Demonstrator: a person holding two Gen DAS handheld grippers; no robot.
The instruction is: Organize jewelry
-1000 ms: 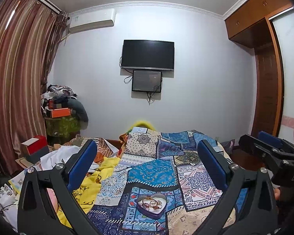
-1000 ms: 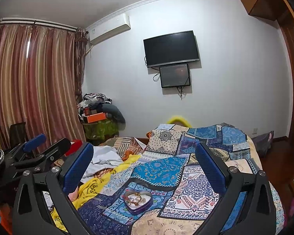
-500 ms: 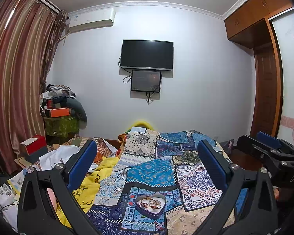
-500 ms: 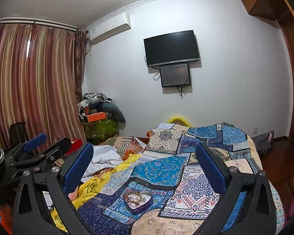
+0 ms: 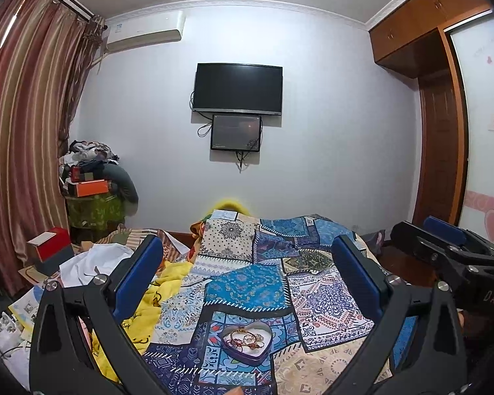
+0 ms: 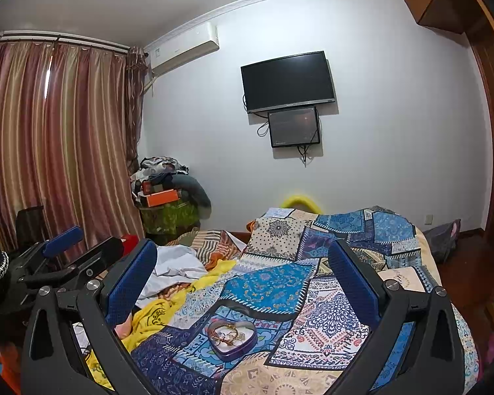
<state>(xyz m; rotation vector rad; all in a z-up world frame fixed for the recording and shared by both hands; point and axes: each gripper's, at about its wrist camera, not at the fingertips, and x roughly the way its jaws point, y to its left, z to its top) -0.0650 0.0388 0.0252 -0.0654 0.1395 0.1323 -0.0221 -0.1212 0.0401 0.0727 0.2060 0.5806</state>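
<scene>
In the left wrist view, a red box (image 5: 51,250) sits at 9 o'clock below the striped curtain (image 5: 19,138). The left gripper (image 5: 247,263) hovers over the bed (image 5: 326,299) with its 2 blue-padded fingers (image 5: 138,278) spread wide, gripping nothing. Between them, at 6 o'clock, a heart-shaped tin (image 5: 246,342) lies on the patchwork quilt (image 5: 247,288), with gold bracelets and rings (image 5: 245,338) piled inside. The right gripper (image 5: 444,247) shows side-on at 3 o'clock.

In the right wrist view, the left gripper (image 6: 66,250) sits at 9 o'clock. The right gripper (image 6: 243,270) also holds its fingers (image 6: 354,283) wide and bare, the heart-shaped tin (image 6: 232,335) on the quilt between them at 6 o'clock, untouched. A dark TV (image 6: 288,82) hangs at 12 o'clock.
</scene>
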